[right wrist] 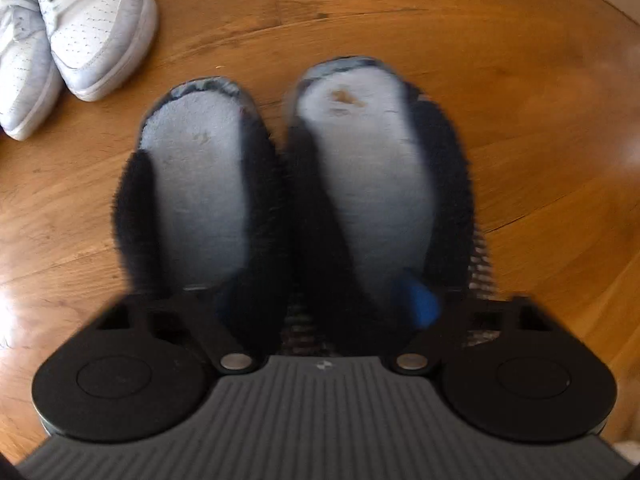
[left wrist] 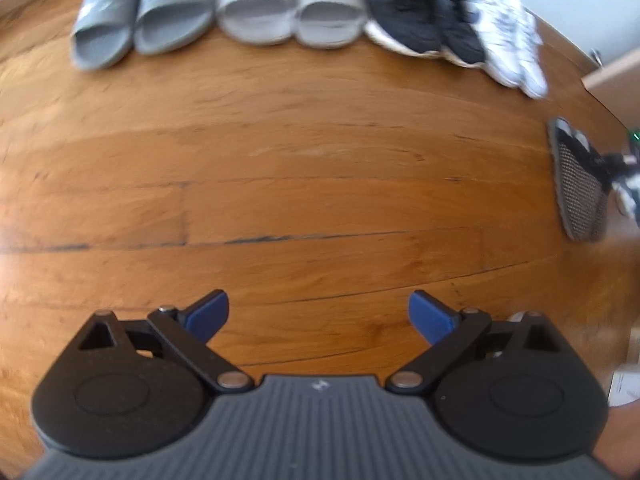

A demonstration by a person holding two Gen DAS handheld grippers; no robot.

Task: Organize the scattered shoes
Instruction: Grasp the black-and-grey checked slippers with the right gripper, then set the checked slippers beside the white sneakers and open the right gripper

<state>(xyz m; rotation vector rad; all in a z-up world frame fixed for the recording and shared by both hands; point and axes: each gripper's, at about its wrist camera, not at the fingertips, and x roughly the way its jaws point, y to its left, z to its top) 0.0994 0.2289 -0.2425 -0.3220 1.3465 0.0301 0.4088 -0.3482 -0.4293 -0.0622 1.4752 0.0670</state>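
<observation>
While the right gripper (right wrist: 324, 300) clamps two dark furry slippers (right wrist: 296, 200) with pale insoles, white sneakers (right wrist: 72, 40) sit beside; the left gripper (left wrist: 318, 316) gapes empty over floorboards (left wrist: 280, 168).

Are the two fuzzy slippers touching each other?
Touching. In the right wrist view the left slipper and the right slipper lie side by side, and their dark fuzzy edges meet along the middle with no floor showing between.

Worn wooden plank floor (left wrist: 304, 184), pale cabinet corner (left wrist: 616, 76) at the right edge, white wall beyond.
</observation>
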